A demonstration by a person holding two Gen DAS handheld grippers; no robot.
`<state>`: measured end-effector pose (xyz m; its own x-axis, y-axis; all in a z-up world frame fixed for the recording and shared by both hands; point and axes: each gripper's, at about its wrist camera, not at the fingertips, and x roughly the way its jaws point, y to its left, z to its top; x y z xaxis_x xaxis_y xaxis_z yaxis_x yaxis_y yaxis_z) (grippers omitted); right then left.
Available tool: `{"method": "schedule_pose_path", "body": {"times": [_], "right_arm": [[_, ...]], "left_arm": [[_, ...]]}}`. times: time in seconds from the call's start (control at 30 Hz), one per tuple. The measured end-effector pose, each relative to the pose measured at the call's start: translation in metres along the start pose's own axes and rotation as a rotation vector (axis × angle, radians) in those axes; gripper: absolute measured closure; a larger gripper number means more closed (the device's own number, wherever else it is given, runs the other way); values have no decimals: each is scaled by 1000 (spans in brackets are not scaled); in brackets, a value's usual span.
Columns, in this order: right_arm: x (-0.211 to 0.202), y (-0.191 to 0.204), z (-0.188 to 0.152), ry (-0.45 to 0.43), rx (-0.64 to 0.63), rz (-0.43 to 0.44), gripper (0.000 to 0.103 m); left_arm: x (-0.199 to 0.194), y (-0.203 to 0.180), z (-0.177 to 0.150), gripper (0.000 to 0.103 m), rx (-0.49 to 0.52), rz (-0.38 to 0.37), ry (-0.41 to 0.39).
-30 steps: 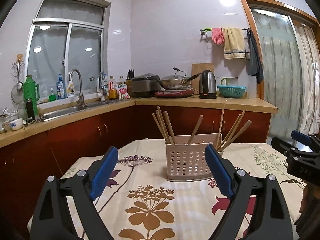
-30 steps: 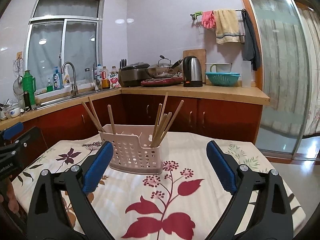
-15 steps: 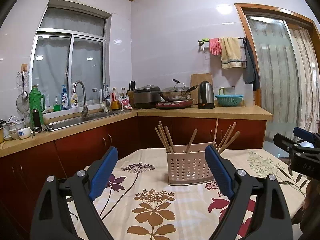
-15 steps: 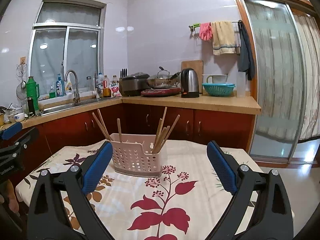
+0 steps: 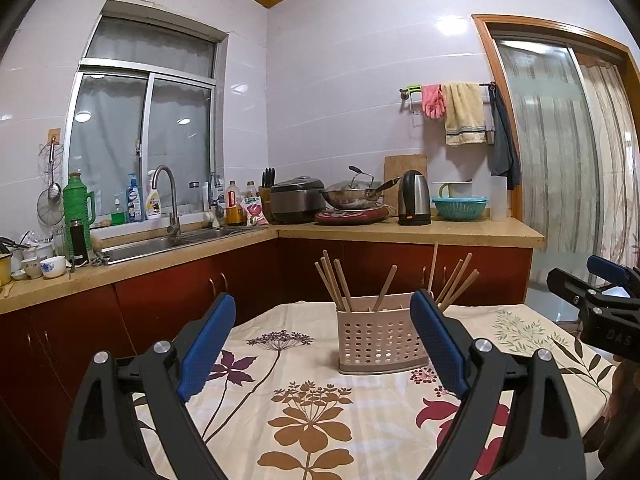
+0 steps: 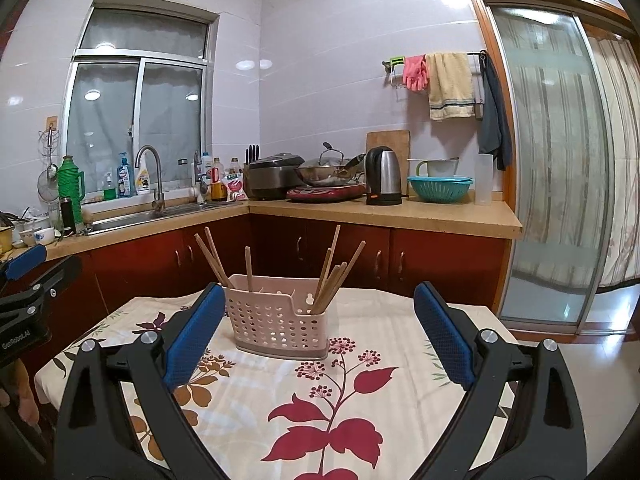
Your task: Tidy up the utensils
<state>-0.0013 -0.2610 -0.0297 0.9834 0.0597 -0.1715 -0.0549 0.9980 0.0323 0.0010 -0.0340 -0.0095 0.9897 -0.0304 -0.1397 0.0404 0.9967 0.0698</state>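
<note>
A kitchen counter ran behind the cloth-covered bench. At the bench's twelve o'clock side stood the basket, chopsticks upright inside, tips fanning toward eleven and one. The left tool and right tool both gaped wide, holding nothing.

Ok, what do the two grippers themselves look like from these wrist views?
Both match: the left gripper and right gripper each have two black angular plastic arms with cut-out slots, silver round bolts at the pivots, and long blue textured pads on the jaws. The left's side carries white lettering, seen in the right view; pale embossed letters show on the right's body. No cables or sleeves visible.
</note>
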Motion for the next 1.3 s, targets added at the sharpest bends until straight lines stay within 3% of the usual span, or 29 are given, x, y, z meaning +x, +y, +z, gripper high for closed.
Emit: {"method": "schedule_pose_path", "body": {"times": [1.3], "right_arm": [[1,4,-1,4,-4,2,10]], "left_arm": [[-5,5,-4,16,-24,6,2]]}}
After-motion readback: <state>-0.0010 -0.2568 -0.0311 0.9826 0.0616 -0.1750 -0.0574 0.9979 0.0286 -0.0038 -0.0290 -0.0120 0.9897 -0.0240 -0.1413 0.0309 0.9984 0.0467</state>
